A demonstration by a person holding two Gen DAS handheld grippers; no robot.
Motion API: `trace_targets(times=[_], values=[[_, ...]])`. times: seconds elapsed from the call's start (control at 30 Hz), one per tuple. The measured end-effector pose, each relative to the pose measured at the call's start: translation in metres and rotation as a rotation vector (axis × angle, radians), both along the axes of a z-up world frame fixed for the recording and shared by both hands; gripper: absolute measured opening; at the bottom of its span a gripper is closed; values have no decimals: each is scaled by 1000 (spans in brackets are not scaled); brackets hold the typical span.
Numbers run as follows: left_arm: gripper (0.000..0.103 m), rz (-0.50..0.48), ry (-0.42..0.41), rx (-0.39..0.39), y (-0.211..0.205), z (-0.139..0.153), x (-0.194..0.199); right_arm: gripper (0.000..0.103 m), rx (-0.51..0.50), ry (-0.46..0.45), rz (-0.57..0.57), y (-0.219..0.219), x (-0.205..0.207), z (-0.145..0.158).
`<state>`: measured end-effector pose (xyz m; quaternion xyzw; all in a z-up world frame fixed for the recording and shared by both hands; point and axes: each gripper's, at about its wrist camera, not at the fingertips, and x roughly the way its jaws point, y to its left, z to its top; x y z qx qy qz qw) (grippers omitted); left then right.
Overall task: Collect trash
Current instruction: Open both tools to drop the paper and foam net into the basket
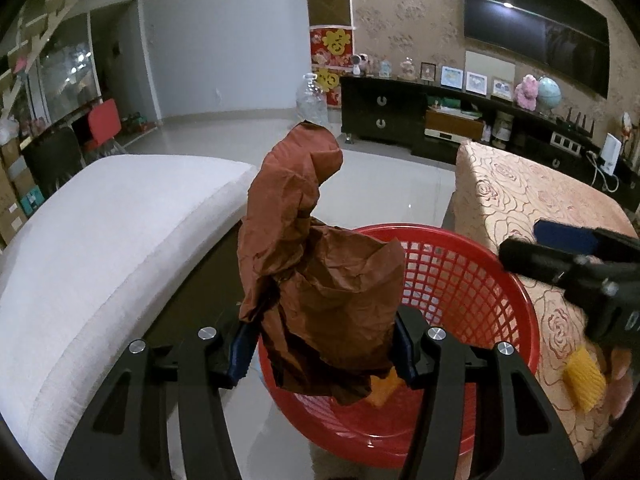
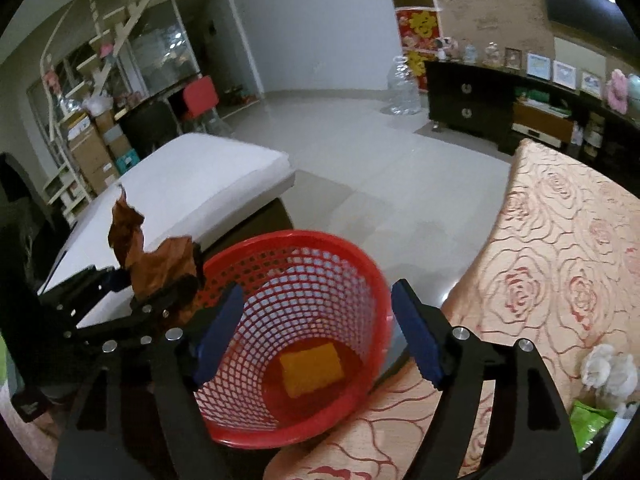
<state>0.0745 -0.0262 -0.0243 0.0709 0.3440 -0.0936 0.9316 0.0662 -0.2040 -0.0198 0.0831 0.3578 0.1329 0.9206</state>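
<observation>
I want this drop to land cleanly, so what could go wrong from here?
1. The brown paper is big and tall next to the red basket; released by the left gripper, it may catch on the rim or tip out onto the floor.
2. The right gripper, open above the basket, could block the paper's fall.

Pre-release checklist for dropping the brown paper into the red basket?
1. Left gripper jaws clamped on the crumpled brown paper: ok.
2. Paper over the red perforated plastic basket: ok in the left wrist view, lower part hangs above the opening; the right wrist view puts it at the rim.
3. Basket upright, opening clear: ok.
4. Room inside: ok, only a flat orange square piece on the bottom.
5. Right gripper jaws open and empty: ok.
6. Right gripper clear of the drop path: cannot tell, it hovers over the basket.
</observation>
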Motion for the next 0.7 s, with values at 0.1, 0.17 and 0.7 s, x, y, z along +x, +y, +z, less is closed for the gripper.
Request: trace_targets(times=[0.1,0.17,0.7], values=[[59,-20,16,-12,-3,-3,1,74,11,-13,-35,-13,-4,7],[64,-38,30,-23,-7,-6,1,74,20,-22,-55,-23,-8,12],[82,-53,9,-118,-8,4,-5,79,33,-91,-232,-90,-52,38]])
